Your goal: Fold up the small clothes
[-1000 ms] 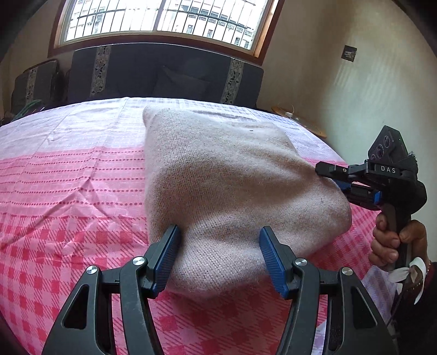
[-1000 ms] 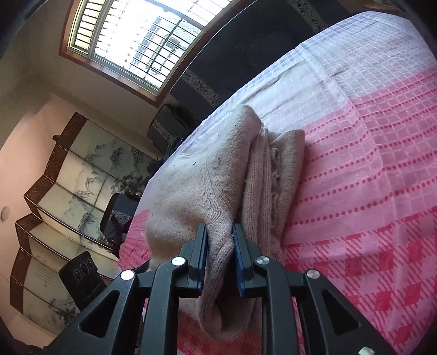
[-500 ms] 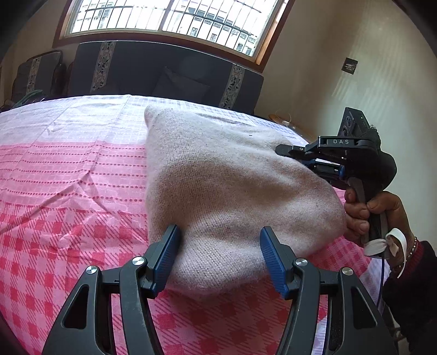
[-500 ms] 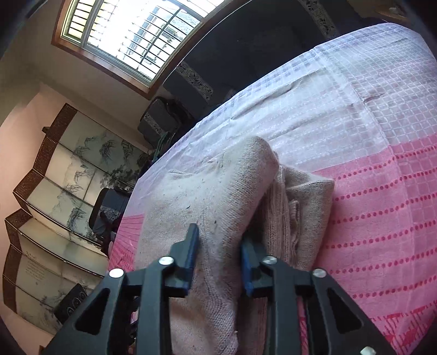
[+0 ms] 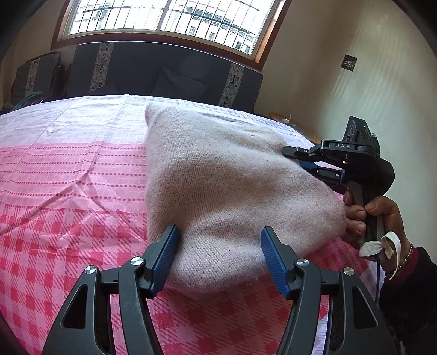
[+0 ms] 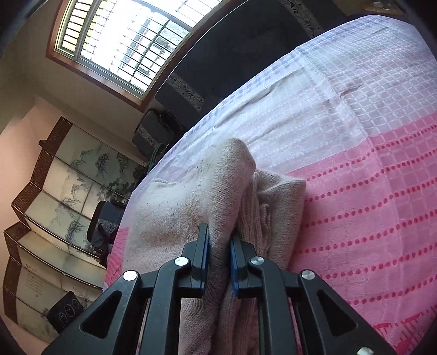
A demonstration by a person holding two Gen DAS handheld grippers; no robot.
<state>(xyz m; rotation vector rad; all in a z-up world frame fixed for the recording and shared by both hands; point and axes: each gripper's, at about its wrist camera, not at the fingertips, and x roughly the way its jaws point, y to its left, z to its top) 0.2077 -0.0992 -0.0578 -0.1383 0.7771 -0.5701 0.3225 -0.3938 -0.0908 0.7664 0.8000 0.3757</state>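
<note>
A beige knitted sweater (image 5: 218,177) lies folded on a pink checked bedspread (image 5: 68,191). My left gripper (image 5: 220,255) is open, its blue pads on either side of the sweater's near corner, not pinching it. My right gripper (image 6: 219,255) has its jaws closed on the upper layer of the sweater (image 6: 218,196) at its side edge. It also shows in the left wrist view (image 5: 314,161), at the sweater's right edge, held by a hand. Lower folded layers (image 6: 275,207) lie beneath to the right.
A dark sofa (image 5: 164,73) stands beyond the bed under a window (image 5: 164,16). A folding screen (image 6: 54,196) stands at the left in the right wrist view. A wall (image 5: 355,82) is close on the right.
The right gripper opened slightly half a second ago and slid along the sweater's edge; now its jaws have closed again on the upper layer. The left gripper has stayed open in place.
</note>
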